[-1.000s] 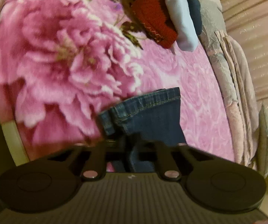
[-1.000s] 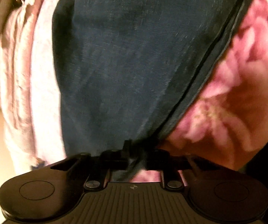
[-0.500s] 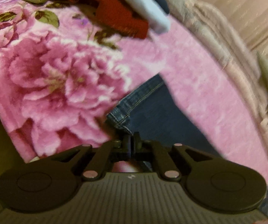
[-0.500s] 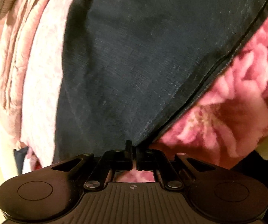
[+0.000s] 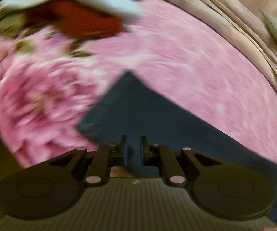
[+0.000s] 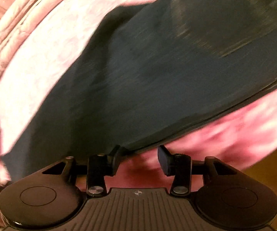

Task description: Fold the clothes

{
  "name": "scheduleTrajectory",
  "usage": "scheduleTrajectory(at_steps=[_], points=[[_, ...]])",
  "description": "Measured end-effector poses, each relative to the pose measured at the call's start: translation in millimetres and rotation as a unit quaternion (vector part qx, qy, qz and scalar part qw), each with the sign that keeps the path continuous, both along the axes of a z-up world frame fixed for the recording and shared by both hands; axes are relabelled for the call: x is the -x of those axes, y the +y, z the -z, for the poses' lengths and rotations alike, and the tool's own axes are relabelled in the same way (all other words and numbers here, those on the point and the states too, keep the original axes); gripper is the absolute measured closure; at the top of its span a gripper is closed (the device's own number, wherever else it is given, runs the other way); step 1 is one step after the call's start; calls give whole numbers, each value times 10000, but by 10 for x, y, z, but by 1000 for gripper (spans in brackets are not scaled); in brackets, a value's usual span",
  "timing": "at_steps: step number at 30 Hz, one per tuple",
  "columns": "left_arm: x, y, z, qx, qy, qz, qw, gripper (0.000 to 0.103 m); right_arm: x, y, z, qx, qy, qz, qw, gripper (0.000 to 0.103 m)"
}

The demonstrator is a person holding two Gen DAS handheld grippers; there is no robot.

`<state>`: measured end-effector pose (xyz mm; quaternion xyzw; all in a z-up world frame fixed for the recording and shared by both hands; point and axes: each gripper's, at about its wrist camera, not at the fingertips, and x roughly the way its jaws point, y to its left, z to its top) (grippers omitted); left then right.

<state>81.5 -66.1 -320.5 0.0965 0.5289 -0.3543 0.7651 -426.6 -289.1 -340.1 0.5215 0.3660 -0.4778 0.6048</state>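
Left wrist view: the left gripper (image 5: 132, 150) had let go of the hem, its fingers narrowly apart above dark blue denim jeans (image 5: 138, 115), which lay on the pink floral blanket (image 5: 196, 67). Right wrist view: the right gripper (image 6: 138, 154), fingers just opened wider and empty, hung by the jeans' (image 6: 157, 77) seam. The denim looked heavy and limp; the hem or waistband would likely give the surest hold.

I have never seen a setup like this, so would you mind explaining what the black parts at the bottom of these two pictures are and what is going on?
No robot here: a person holds a two-finger gripper in each hand, and each gripper carries a wide-angle camera looking forward along its fingers. One picture comes from the left gripper, the other from the right gripper; the black parts are their bodies and fingers. Below lies a pink floral blanket with dark blue jeans spread on it, and a pile of other clothes farther off. Both views are blurred. Both grippers' jaws have just been opening: the right stands wide with nothing between its pads, the left shows a narrow gap over the denim, not clamping it. Nothing is held.
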Motion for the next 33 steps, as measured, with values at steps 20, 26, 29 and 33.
scheduleTrajectory(at_steps=[20,26,29,33], points=[[2361,-2273,24,651,1133,2814,9507,89,3061,-856,-140,781,-1048,1792,9751,46],[2489,-2331,23,562,1163,2782,9518,88,3235,-520,117,626,-2002,2986,9310,73],[2503,-2376,29,540,1215,2831,9498,88,3141,-534,45,795,-1711,2813,9409,87],[2532,-2486,53,512,1223,2996,9448,88,3093,-414,-36,798,-1243,2844,9473,88]])
